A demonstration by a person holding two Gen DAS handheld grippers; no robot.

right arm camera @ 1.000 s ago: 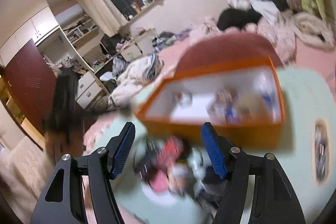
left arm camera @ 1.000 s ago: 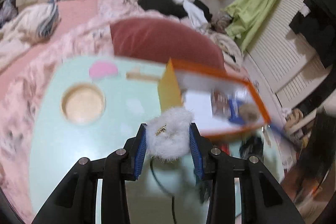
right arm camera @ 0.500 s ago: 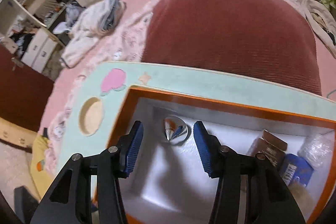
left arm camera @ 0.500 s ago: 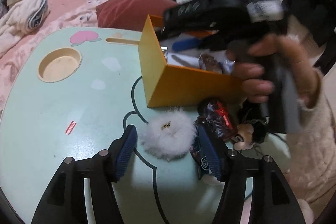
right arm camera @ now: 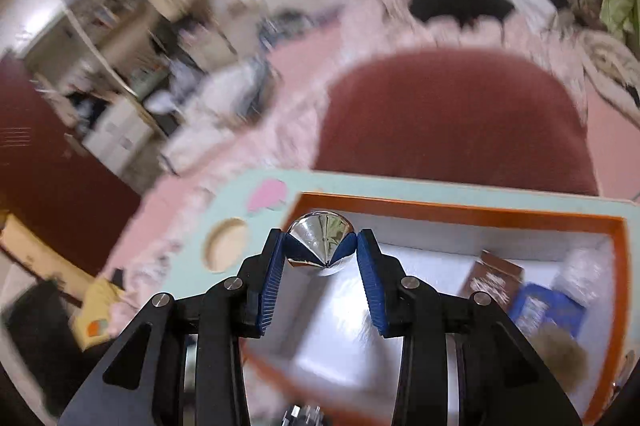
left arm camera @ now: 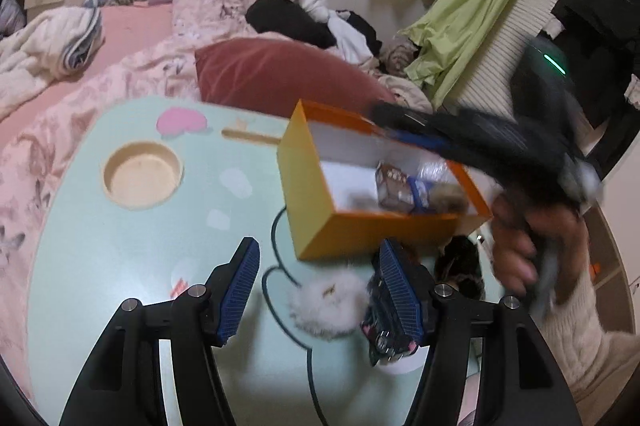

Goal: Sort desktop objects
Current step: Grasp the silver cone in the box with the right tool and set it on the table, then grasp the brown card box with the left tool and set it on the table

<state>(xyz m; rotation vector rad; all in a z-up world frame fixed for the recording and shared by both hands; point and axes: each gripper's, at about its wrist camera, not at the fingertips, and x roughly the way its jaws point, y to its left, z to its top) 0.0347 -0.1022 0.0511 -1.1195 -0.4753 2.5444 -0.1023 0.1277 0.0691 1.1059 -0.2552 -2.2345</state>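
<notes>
Silver cone lifted from orange box

Silver cone (right arm camera: 322,242) now pinched in right claw (right arm camera: 321,246) above orange box (right arm camera: 460,214), off its floor. Left claw (left arm camera: 320,286) wide, having released white pom-pom (left arm camera: 328,306) onto worktop (left arm camera: 120,246). Judgement: cone being relocated.

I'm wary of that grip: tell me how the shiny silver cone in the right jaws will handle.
The silver cone looks polished and mirror-smooth, so it is probably slippery against the right gripper pads. The jaws meet only its sloped sides, so it may squirt out if squeezed harder. Set down in the orange box, its round shape would likely roll.
</notes>
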